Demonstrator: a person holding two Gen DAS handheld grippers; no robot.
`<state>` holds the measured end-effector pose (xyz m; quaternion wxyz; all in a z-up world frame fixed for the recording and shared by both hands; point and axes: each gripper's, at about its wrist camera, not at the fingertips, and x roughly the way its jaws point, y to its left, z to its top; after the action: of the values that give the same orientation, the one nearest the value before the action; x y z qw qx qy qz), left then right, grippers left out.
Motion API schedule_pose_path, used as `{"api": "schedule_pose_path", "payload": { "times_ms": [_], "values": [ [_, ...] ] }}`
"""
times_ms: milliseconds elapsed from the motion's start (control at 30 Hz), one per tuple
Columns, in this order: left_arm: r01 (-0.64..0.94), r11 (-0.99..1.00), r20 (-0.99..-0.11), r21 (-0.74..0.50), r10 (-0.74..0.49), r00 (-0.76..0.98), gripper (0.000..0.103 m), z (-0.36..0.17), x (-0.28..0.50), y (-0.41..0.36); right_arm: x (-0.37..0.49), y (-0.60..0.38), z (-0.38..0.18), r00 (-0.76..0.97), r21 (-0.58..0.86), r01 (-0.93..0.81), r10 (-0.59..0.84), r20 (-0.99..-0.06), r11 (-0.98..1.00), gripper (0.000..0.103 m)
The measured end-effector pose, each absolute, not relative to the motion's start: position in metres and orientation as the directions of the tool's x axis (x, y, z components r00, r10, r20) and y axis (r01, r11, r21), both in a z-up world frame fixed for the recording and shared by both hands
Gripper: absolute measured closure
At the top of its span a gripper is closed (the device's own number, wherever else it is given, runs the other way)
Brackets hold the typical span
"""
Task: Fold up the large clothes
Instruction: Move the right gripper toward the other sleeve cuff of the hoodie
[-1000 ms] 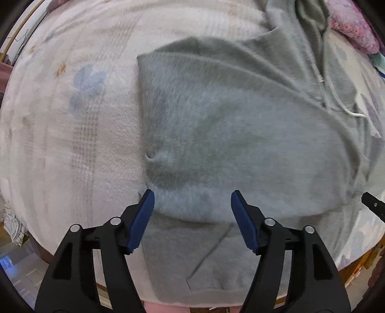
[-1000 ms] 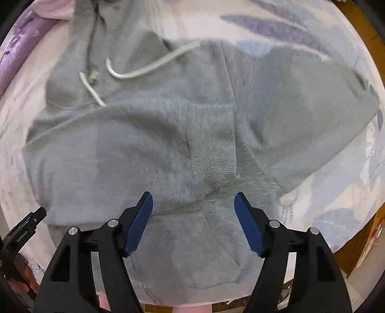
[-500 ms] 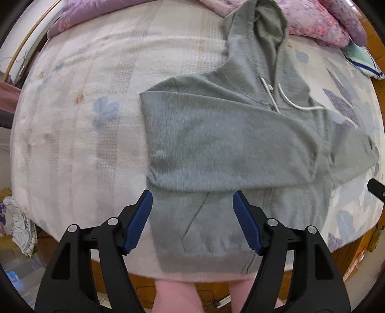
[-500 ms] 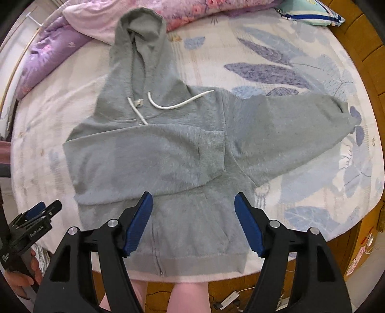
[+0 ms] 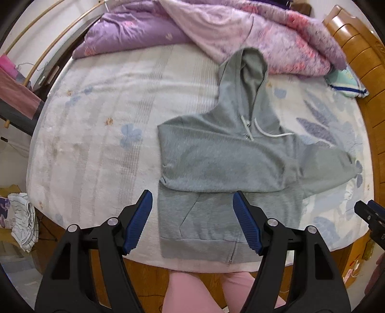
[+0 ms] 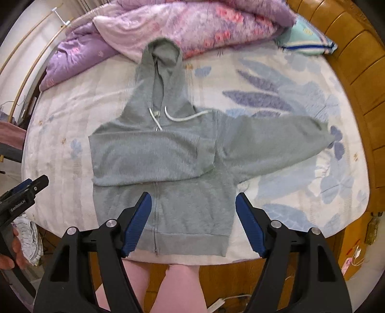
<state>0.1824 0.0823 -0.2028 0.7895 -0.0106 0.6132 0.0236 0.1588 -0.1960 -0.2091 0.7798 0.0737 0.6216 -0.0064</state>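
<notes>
Midway through the fold, judging by the layout: grey zip-front fleece hoodie (image 6: 166,183) spread front-up on the pale floral-print bedsheet (image 6: 276,79), hood towards the heaped pink and purple quilts (image 6: 192,21), one sleeve already laid flat across the chest (image 5: 223,166), the other sleeve (image 6: 276,146) stretched out sideways over the sheet. Next, probably: down to that outstretched sleeve near its cuff, pinch the fabric, carry it across the chest onto the first. Left gripper (image 5: 192,224) held high above the hem, blue-padded jaws wide apart, nothing between, touching nothing. Right gripper (image 6: 193,224) likewise, jaws spread, empty, clear of the cloth.
</notes>
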Motion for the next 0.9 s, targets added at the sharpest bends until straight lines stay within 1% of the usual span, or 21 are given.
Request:
{"api": "schedule_pose_path", "payload": {
  "times_ms": [100, 200, 267, 300, 367, 467, 600, 733, 900],
  "values": [
    [-0.028, 0.999, -0.962, 0.019, 0.026, 0.273, 0.031, -0.186, 0.171, 0.078, 0.148, -0.200, -0.191, 0.263, 0.121, 0.128, 0.084, -0.961, 0.984, 0.033],
    [-0.003, 1.000, -0.952, -0.005, -0.004, 0.307, 0.031, -0.169, 0.158, 0.077, 0.137, -0.202, -0.173, 0.305, 0.114, 0.146, 0.065, -0.950, 0.983, 0.033],
    [0.025, 1.000, -0.943, -0.005, -0.013, 0.333, 0.027, -0.161, 0.150, 0.075, 0.128, -0.202, -0.162, 0.335, 0.104, 0.170, 0.041, -0.941, 0.980, 0.033],
    [0.054, 0.998, -0.936, -0.013, -0.031, 0.351, 0.027, -0.157, 0.143, 0.074, 0.120, -0.203, -0.154, 0.360, 0.097, 0.188, 0.023, -0.933, 0.977, 0.033],
    [0.085, 0.996, -0.930, -0.016, -0.046, 0.366, 0.027, -0.154, 0.135, 0.073, 0.110, -0.201, -0.145, 0.387, 0.089, 0.203, 0.003, -0.922, 0.975, 0.033],
    [0.122, 0.992, -0.923, -0.032, -0.076, 0.376, 0.027, -0.150, 0.121, 0.074, 0.086, -0.200, -0.127, 0.442, 0.118, 0.230, 0.005, -0.897, 0.966, 0.033],
    [0.192, 0.980, -0.904, -0.048, -0.125, 0.409, 0.027, -0.138, 0.101, 0.068, 0.060, -0.203, -0.119, 0.453, 0.102, 0.293, -0.044, -0.890, 0.951, 0.033],
    [0.242, 0.967, -0.897, -0.084, -0.180, 0.404, 0.027, -0.136, 0.091, 0.058, 0.035, -0.213, -0.117, 0.446, 0.103, 0.372, -0.080, -0.891, 0.923, 0.033],
    [0.329, 0.943, -0.885, -0.043, -0.189, 0.425, 0.027, -0.135, 0.086, 0.032, 0.011, -0.226, -0.117, 0.440, 0.132, 0.440, -0.085, -0.894, 0.888, 0.033]
  ]
}}
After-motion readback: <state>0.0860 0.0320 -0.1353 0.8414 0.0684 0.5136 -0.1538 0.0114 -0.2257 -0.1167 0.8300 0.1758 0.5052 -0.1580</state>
